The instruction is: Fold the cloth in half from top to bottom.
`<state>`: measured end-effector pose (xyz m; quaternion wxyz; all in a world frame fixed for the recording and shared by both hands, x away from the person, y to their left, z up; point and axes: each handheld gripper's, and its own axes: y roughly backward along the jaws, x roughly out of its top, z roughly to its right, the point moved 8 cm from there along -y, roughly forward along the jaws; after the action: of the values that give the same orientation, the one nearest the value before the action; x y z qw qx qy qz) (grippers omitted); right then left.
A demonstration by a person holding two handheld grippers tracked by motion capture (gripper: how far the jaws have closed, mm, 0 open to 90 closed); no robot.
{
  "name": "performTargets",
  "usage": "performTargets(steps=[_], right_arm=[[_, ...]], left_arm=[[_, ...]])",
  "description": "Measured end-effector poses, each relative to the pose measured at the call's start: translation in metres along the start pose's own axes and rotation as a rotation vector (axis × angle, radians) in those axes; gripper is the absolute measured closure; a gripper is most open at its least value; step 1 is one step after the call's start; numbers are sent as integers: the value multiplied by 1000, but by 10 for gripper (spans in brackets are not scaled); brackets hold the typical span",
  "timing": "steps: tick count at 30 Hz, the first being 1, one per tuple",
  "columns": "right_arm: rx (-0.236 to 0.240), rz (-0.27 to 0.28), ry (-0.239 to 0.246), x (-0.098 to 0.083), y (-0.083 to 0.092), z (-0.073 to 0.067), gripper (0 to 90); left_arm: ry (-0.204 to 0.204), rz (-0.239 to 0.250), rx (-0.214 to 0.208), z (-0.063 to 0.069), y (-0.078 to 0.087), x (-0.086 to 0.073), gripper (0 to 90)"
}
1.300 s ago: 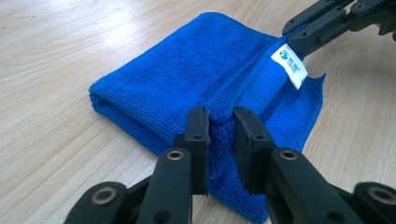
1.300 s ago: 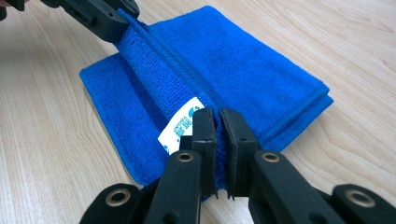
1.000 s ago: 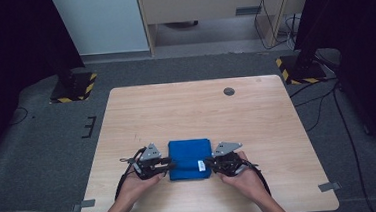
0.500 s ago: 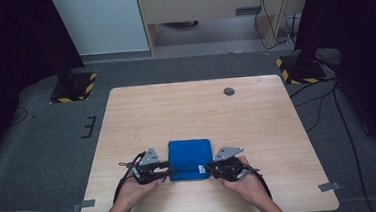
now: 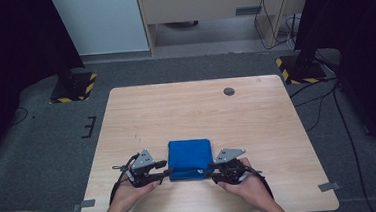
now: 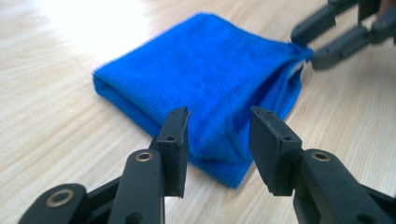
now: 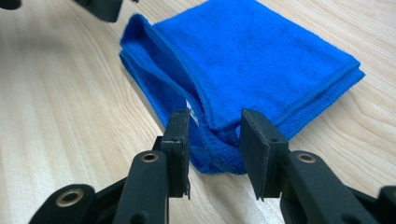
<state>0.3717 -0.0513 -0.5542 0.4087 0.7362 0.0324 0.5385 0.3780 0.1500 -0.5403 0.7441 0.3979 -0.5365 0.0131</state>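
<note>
Pale wooden table (image 5: 278, 130): folded blue microfibre cloth (image 5: 190, 159) lies flat near front edge.

Left gripper (image 6: 219, 140) and right gripper (image 7: 214, 140) at near corners, jaws just been opening, spread, pads seemingly clear of cloth (corner between each pair).

Risk: lifted corner snags pad on withdrawal, undoing fold.

Small dark round disc (image 5: 229, 91) at far edge, well apart; nothing obstructs.

Folded cloth (image 5: 190, 158) on table (image 5: 196, 110), near edge
</note>
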Motion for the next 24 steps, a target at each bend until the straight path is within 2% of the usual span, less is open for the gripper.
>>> performTargets(steps=[4,6,9,13,16,19,21,24], right_arm=[[-1,16,8,6,4,-2,625],[5,28,-4,10,6,-2,623],[-7,43,-8,15,7,1,618],[-44,53,-26,20,3,9,609],[-86,50,-50,20,-4,18,604],[-128,23,-65,16,-12,27,598],[-129,8,-76,11,-16,28,596],[-121,-7,-56,5,-16,23,589]], left_arm=[[10,19,33,-8,-2,8,575],[11,22,44,-11,-4,10,579],[6,7,47,-13,-9,9,578],[-14,-40,51,-12,-17,2,574],[-29,-51,60,-11,-16,0,569],[-32,-75,53,-11,-19,-6,569],[-40,-93,47,-9,-20,-9,567],[-66,-102,55,-6,-20,-11,563]])
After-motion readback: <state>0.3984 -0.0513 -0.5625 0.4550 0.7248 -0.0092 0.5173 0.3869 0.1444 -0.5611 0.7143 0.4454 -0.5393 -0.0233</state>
